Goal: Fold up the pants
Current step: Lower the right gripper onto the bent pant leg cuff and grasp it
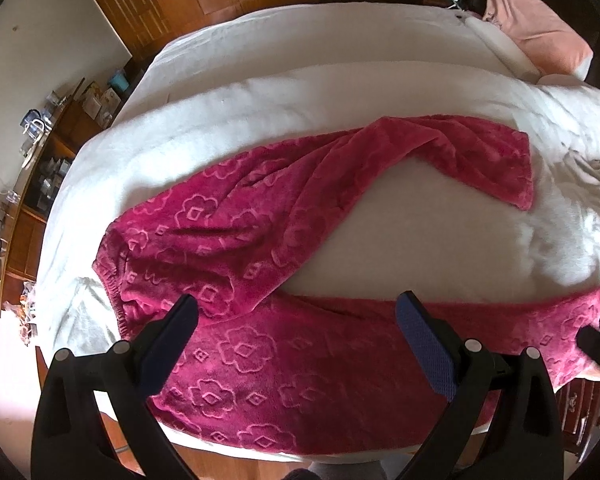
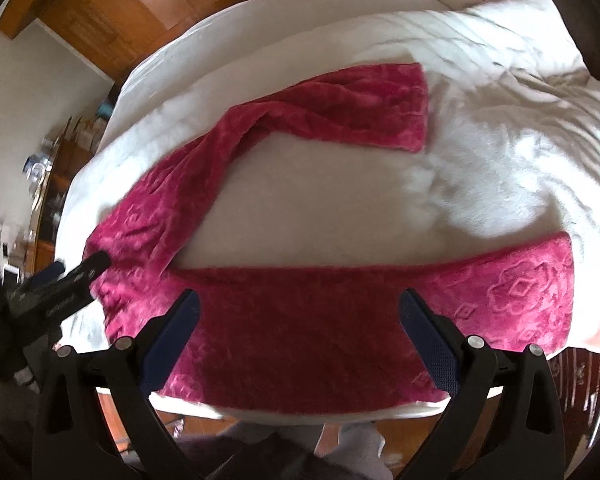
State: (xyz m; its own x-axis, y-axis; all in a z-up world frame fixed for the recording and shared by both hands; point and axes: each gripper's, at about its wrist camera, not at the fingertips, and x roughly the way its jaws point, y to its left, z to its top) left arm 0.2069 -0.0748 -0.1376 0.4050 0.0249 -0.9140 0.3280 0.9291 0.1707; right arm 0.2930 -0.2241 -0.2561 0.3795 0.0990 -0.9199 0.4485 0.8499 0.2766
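- Both my grippers hang open over the near edge of the bed point(image 1: 260, 80), fingers spread wide and holding nothing: the left gripper point(image 1: 296, 344) and the right gripper point(image 2: 300, 340).
- Right under them is the near leg point(image 2: 380, 300) of the pants point(image 1: 260, 220). It runs left to right along the bed edge, so its long axis lies across my fingers rather than along them.
- The left gripper sits over the waist end, with the elastic waistband point(image 1: 116, 300) just to its left. The right gripper sits further down the leg, nearer the hem point(image 2: 556, 280).
- I would say neither is touching the fabric yet, though the right view is smeared and I can't be sure.
- Beyond a wedge of bare white blanket point(image 2: 320, 200), the far leg point(image 1: 440, 156) splays away from the crotch toward the pillow point(image 1: 540, 32).
- My guess is the next move carries one leg across onto the other, with each gripper taking the end it is nearer.
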